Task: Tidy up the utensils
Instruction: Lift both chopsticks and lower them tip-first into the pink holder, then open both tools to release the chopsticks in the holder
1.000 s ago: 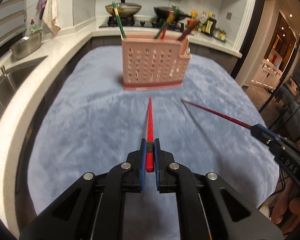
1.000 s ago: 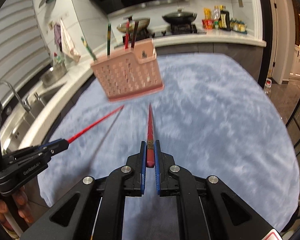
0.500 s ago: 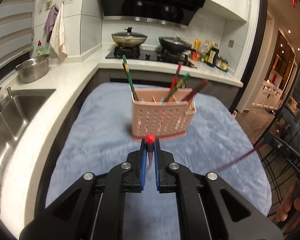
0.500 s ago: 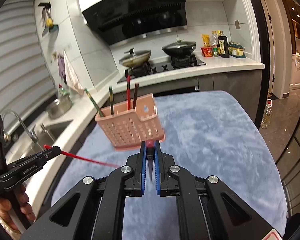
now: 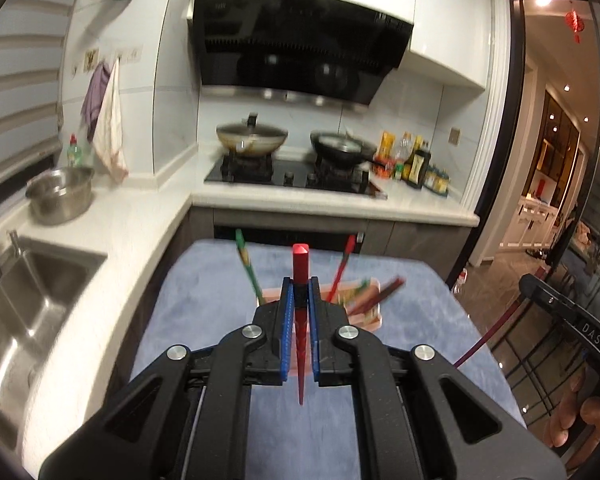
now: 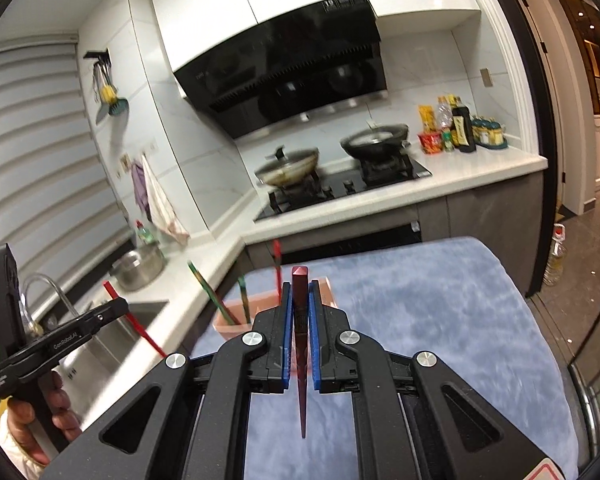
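Observation:
My left gripper (image 5: pixel 300 286) is shut on a bright red chopstick (image 5: pixel 300 264), held upright with its tip pointing down. My right gripper (image 6: pixel 300 290) is shut on a dark red chopstick (image 6: pixel 300 280), also upright, tip down. The pink slotted utensil holder (image 5: pixel 370 316) stands on the blue cloth just beyond the left fingers, mostly hidden by them; green, red and brown chopsticks stick out of it. It also shows in the right wrist view (image 6: pixel 230 326). The left gripper appears in the right wrist view (image 6: pixel 112 310), and the right gripper in the left wrist view (image 5: pixel 540 292).
The blue cloth (image 6: pixel 440 300) covers the table. A sink (image 5: pixel 24 304) and steel pot (image 5: pixel 58 196) are on the counter at left. A stove with two pans (image 5: pixel 252 140) is behind. A doorway opens at right.
Both grippers have lifted and tilted their chopsticks from pointing forward to upright with tips down. Both have moved closer to the holder, which now sits low behind the fingers.

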Tool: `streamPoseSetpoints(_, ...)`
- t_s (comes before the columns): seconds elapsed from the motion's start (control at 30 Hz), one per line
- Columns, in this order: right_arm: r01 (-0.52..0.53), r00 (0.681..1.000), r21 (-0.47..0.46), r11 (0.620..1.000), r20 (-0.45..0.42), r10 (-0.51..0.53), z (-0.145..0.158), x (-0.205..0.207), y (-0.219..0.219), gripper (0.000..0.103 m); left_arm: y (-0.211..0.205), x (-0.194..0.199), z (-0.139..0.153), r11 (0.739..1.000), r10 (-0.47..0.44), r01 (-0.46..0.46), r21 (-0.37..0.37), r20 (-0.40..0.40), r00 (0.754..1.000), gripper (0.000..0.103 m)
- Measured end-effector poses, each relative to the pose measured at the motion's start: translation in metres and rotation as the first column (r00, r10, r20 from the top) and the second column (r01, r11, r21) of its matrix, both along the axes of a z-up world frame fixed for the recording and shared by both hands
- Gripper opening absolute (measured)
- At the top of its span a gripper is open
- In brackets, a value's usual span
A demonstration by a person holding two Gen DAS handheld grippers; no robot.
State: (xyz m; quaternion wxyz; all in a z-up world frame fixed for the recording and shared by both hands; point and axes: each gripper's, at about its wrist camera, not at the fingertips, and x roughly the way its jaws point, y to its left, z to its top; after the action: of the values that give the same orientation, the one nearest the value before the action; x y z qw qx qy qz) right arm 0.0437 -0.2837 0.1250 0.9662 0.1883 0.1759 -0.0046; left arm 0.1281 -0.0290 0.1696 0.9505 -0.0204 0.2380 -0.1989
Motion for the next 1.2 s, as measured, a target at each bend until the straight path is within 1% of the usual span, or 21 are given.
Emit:
streamPoseSetpoints(0.23, -0.011, 0.995, 0.007, 1.000, 0.102, 0.010, 0.042, 0.041, -0.004, 0.007, -0.001, 0.036, 0.041, 0.998, 0.047, -0.042, -0.048, 0.096, 0.994, 0.007)
streamPoseSetpoints(0.33, -0.015, 0.992, 0.029, 0.999, 0.123, 0.011, 0.051, 0.058, -0.006, 0.007, -0.005, 0.050, 0.050, 0.997, 0.055, -0.048, -0.057, 0.119, 0.991, 0.007)
streamPoseSetpoints(0.4, -0.014, 0.990, 0.042, 0.999, 0.138, 0.008, 0.056, 0.072, -0.008, 0.007, -0.008, 0.059, 0.051, 0.997, 0.059, -0.052, -0.060, 0.130, 0.990, 0.007)
streamPoseSetpoints(0.47, -0.010, 0.991, 0.039, 0.999, 0.135, 0.005, 0.058, 0.086, -0.007, 0.007, -0.010, 0.067, 0.050, 0.996, 0.066, -0.058, -0.060, 0.137, 0.988, 0.007)
streamPoseSetpoints(0.63, -0.004, 0.995, 0.021, 1.000, 0.097, 0.002, 0.048, 0.122, -0.006, 0.007, -0.015, 0.091, 0.034, 0.997, 0.067, -0.062, -0.053, 0.100, 0.993, 0.007)
streamPoseSetpoints(0.77, -0.003, 0.998, -0.001, 1.000, 0.064, 0.003, 0.037, 0.141, -0.004, 0.007, -0.019, 0.103, 0.019, 0.997, 0.066, -0.063, -0.042, 0.067, 0.996, 0.007)
streamPoseSetpoints(0.97, -0.007, 1.000, -0.016, 1.000, 0.012, 0.007, 0.018, 0.164, -0.002, 0.007, -0.021, 0.113, 0.001, 0.998, 0.061, -0.060, -0.031, 0.034, 0.998, 0.007)
streamPoseSetpoints(1.2, -0.021, 0.999, -0.029, 0.999, -0.049, 0.020, -0.006, 0.181, 0.004, 0.007, -0.021, 0.120, -0.011, 0.998, 0.061, -0.061, -0.026, 0.002, 0.998, 0.007)
